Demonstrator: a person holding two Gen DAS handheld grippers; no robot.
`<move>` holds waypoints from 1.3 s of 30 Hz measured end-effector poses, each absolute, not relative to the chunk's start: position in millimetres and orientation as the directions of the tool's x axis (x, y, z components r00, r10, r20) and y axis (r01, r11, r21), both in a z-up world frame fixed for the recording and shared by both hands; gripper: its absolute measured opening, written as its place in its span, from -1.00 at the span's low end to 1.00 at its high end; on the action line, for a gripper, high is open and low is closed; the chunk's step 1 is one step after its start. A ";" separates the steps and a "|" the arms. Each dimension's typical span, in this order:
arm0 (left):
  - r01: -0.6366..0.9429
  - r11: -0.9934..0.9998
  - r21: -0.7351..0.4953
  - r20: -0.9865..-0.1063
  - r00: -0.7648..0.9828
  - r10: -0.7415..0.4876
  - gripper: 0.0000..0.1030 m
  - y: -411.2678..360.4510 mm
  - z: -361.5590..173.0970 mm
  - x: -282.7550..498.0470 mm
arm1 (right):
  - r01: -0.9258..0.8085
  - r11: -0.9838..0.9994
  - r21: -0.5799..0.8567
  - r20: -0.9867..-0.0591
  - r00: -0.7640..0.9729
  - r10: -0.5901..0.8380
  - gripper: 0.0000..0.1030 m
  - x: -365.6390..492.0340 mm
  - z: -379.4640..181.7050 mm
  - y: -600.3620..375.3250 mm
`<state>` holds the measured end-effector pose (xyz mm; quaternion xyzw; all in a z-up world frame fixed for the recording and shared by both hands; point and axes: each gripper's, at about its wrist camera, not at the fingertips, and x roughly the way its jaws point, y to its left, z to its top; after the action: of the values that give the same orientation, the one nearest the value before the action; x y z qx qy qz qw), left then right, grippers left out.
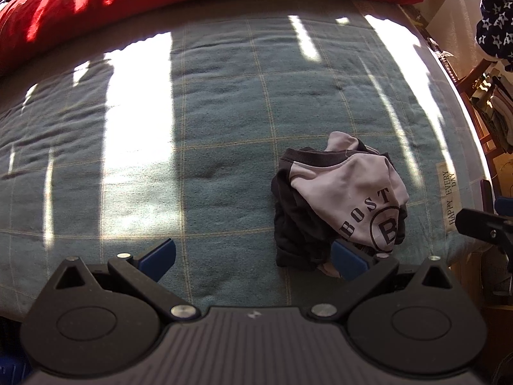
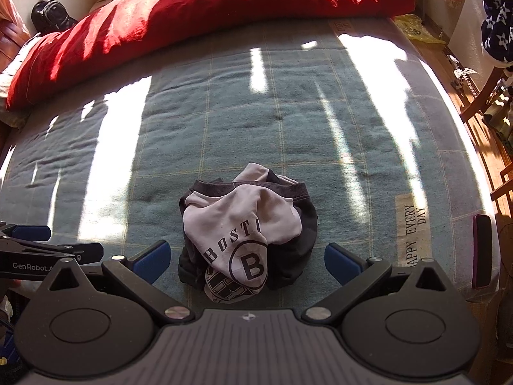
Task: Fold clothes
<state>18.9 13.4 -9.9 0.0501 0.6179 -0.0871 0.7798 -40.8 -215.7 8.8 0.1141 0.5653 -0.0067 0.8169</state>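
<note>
On a sunlit bed, a crumpled grey-and-black shirt lies dead ahead between the wide-spread, empty fingers of the right gripper, while the equally wide left gripper sits off to its left.

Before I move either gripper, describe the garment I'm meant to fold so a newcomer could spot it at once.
Start at the wide teal checked blanket covering the bed, below the long red pillow. Near its front edge, between the open right gripper fingers, lies a crumpled grey-and-black sweatshirt. It is the only loose garment there, printed with black letters and a circled B.
</note>
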 end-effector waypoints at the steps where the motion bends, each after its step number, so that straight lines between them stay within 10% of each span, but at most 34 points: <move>1: 0.209 0.977 -0.028 -0.971 0.226 -0.077 0.99 14.1 -10.2 19.8 | 0.149 0.973 0.177 -0.925 0.364 0.113 1.00 -42.1 9.5 -214.6; 39: -0.151 0.981 -0.119 -0.953 0.294 -0.070 0.99 -18.4 -7.0 -1.3 | -0.352 0.908 0.226 -0.803 0.460 0.379 1.00 -19.5 16.1 -269.4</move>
<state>-1.3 -18.4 -7.0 -0.0930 0.5935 0.0252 0.7990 -19.5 -269.4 16.1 0.0139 0.4737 0.2139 0.8542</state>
